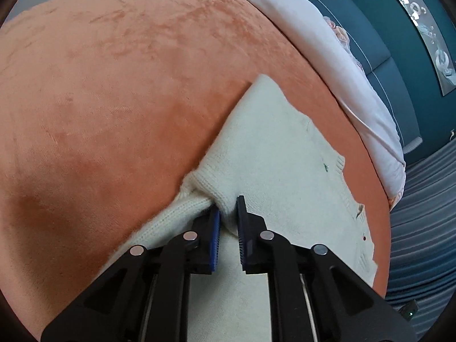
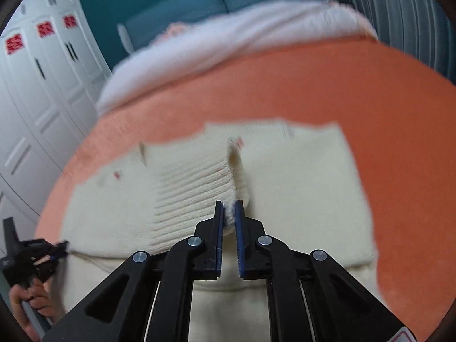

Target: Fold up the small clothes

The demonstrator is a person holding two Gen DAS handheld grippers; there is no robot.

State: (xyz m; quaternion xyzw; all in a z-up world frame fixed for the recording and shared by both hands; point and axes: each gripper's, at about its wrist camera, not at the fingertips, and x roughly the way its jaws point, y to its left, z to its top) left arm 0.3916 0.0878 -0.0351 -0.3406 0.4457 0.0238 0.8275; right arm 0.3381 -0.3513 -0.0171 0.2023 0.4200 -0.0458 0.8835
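soft, even indoor light; left wrist view sharp, right wrist view smeared by motion blur; strong fisheye bending with dark corners.

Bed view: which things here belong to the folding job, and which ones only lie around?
Part of the job:
- cream knit sweater, spread on the bed
- left gripper, pinching a fold of its knit
- right gripper, also pinching the knit

Just there:
- orange blanket under the sweater
- white bedding at the far edge
- white wardrobe

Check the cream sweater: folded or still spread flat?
Partly folded. The cream sweater has one ribbed layer doubled over its body on the orange blanket; both claws pinch its knit.
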